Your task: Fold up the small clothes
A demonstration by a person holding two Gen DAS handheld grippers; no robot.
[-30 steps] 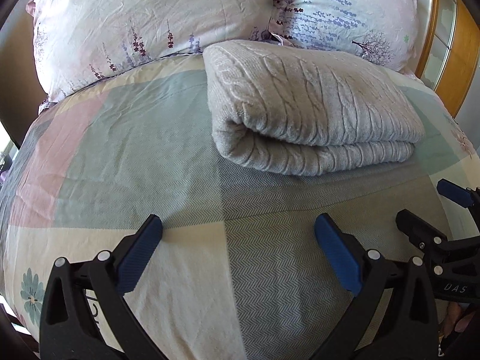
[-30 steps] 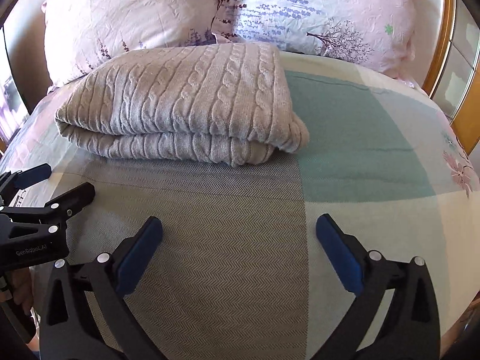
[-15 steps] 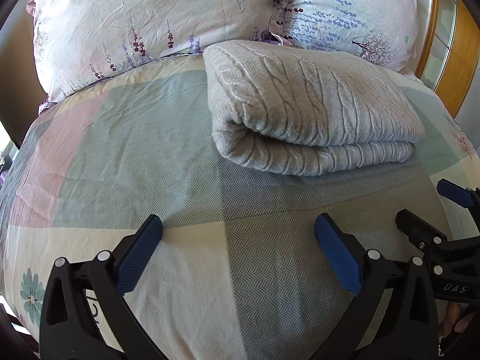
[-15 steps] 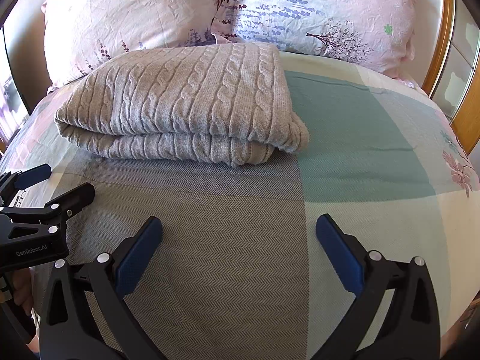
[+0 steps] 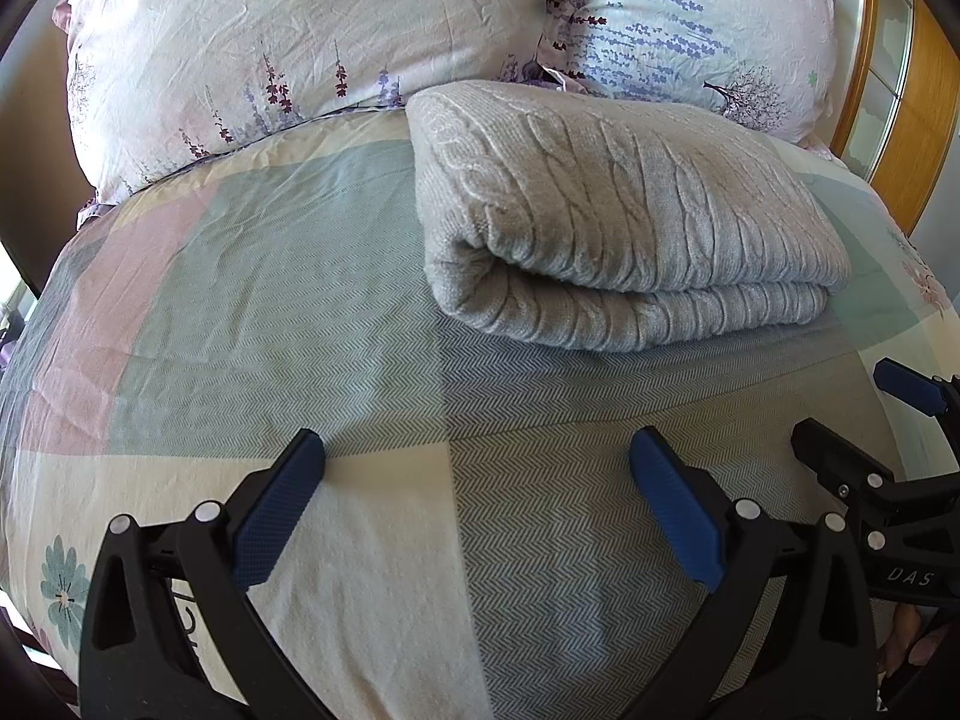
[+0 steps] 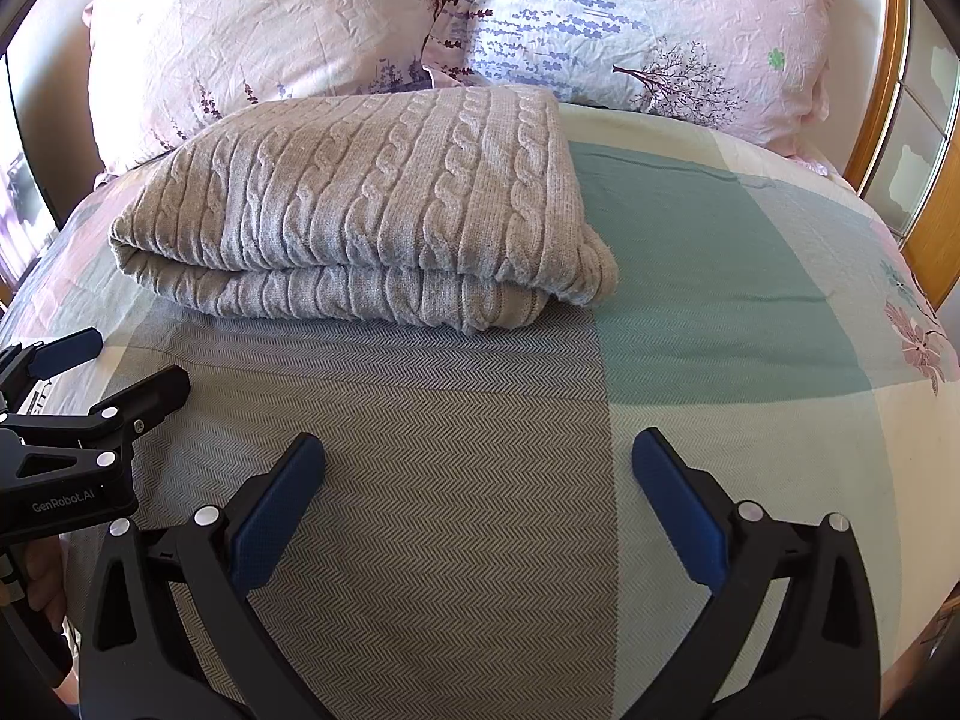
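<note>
Two pillows [image 5: 312, 54] with a floral print lean at the far end, beyond everything else, ahead of both claws. Under them spreads the bedspread [image 5: 252, 300], a patchwork of green, pink, cream and grey herringbone, which fills the space beneath and around each claw. On it lies the grey cable-knit sweater [image 5: 612, 216], folded into a thick rectangle, ahead of the left gripper [image 5: 477, 501] and a little to its right, well apart from its blue pads. From the right gripper [image 6: 478, 501] the sweater [image 6: 372, 204] sits ahead and to the left, likewise untouched. Both claws stand wide apart with nothing between their fingers, side by side near the bed's front.
</note>
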